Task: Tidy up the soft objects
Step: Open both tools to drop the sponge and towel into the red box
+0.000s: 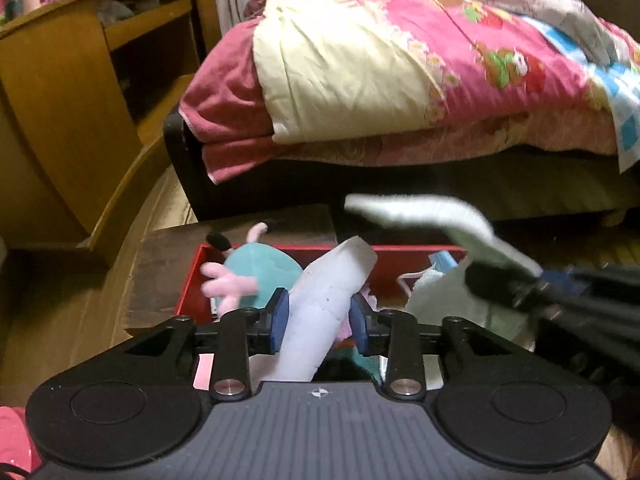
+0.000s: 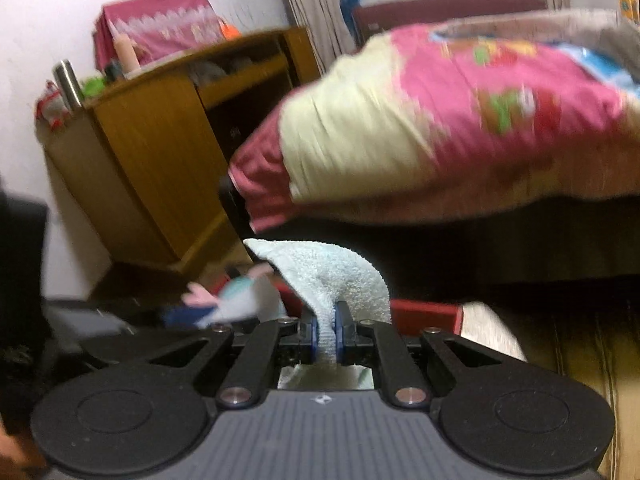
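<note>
The right wrist view is smeared by motion; the bedding (image 2: 460, 120) (pink and cream) loses its print; the red box (image 1: 384, 260) is largely hidden behind a pale cloth (image 1: 324, 312) and the left tool (image 1: 320, 320).

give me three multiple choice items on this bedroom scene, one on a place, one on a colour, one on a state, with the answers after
1. Where is the teal plush toy?
A. on the bed
B. in the red box
C. on the wooden cabinet

2. What colour is the towel in the right gripper?
A. pale, whitish green
B. dark brown
C. bright orange

3. How is the right gripper?
A. wide open, nothing in it
B. shut on the towel
C. shut on a metal flask

Answers:
1 B: the toy sits inside the walls of the red box, below the bed.
2 A: the terry cloth draped over the gripper looks pale, whitish green.
3 B: the blue pads pinch a fold of the towel between them.
</note>
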{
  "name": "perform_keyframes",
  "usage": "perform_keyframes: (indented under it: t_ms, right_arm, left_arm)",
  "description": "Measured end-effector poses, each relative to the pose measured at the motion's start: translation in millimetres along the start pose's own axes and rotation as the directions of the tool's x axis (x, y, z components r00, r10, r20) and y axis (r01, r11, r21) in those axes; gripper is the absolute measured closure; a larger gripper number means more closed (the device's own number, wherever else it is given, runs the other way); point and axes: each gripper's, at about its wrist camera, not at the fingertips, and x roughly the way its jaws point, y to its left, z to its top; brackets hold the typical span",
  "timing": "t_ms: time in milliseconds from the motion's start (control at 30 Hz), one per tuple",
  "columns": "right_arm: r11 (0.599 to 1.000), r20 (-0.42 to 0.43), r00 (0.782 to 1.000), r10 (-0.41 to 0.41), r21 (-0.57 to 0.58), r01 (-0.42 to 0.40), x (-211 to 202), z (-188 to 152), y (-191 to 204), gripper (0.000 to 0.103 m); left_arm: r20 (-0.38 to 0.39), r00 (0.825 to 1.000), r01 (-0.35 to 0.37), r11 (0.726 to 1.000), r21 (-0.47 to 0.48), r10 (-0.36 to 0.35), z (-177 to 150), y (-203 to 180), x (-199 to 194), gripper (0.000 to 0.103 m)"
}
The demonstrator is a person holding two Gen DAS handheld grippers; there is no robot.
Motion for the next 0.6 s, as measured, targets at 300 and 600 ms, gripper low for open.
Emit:
perform_keyframes:
  t_ms: [300,600]
  right_arm:
    - [0.995,-0.047,0.999,0.004,0.102,0.001,13,-16,-23,0.098]
    - [0.994,-0.015,1.000,0.004,0.107,-0.002,-12,-15,-17,0.090]
  left_arm:
    - [-0.004,1.000,0.026,0.997,-0.067,-0.026,-3,8,1,0.034]
    - [0.033,0.998,0.056,0.992,-0.111,-0.053,-6,15,-39,0.032]
